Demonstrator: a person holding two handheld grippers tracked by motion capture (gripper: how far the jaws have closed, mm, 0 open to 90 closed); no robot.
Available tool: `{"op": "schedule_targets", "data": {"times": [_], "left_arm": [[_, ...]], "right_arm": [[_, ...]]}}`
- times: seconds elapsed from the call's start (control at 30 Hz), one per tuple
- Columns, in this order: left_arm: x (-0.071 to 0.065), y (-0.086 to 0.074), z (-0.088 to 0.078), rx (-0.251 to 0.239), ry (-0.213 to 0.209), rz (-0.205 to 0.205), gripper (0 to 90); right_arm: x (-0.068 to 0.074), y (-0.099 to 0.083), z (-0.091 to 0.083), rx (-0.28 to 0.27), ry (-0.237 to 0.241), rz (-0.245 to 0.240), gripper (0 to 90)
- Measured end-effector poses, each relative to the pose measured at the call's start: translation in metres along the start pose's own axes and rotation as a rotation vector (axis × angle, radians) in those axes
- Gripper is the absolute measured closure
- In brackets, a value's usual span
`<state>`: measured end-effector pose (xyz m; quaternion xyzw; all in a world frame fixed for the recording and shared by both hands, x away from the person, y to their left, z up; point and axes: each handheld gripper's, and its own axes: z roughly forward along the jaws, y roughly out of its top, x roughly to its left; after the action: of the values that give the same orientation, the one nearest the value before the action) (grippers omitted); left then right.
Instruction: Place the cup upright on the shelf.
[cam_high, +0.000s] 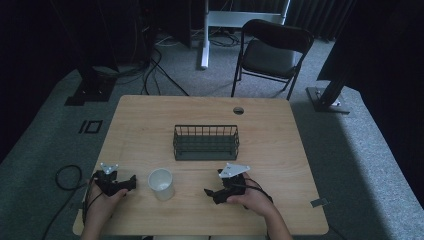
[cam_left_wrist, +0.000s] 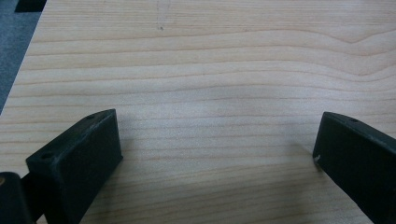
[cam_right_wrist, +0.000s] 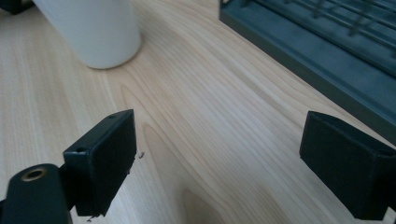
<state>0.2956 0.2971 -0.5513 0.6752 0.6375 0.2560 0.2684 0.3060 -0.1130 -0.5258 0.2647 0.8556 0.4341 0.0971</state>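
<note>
A white cup stands upright near the front of the wooden table, between the two grippers. Behind it sits a dark wire basket at the table's middle. My left gripper rests on the table left of the cup, held by a hand, its jaws wide apart over bare wood. My right gripper lies right of the cup, open too, pointing toward it. In the right gripper view the cup is at the upper left and the basket at the upper right, with nothing between the jaws.
A round cable hole sits near the table's far edge. A black folding chair stands beyond the table, with stand legs and cables on the grey carpet around it. A cable loop lies on the floor at the left.
</note>
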Motion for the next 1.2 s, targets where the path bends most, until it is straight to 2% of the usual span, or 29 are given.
{"op": "schedule_targets", "data": {"times": [1.2], "left_arm": [[0.000,0.000,0.000,0.001,0.000,0.000,1.3]], "right_arm": [[0.055,0.045,0.053,-0.037,0.167,-0.126,12.4]]}}
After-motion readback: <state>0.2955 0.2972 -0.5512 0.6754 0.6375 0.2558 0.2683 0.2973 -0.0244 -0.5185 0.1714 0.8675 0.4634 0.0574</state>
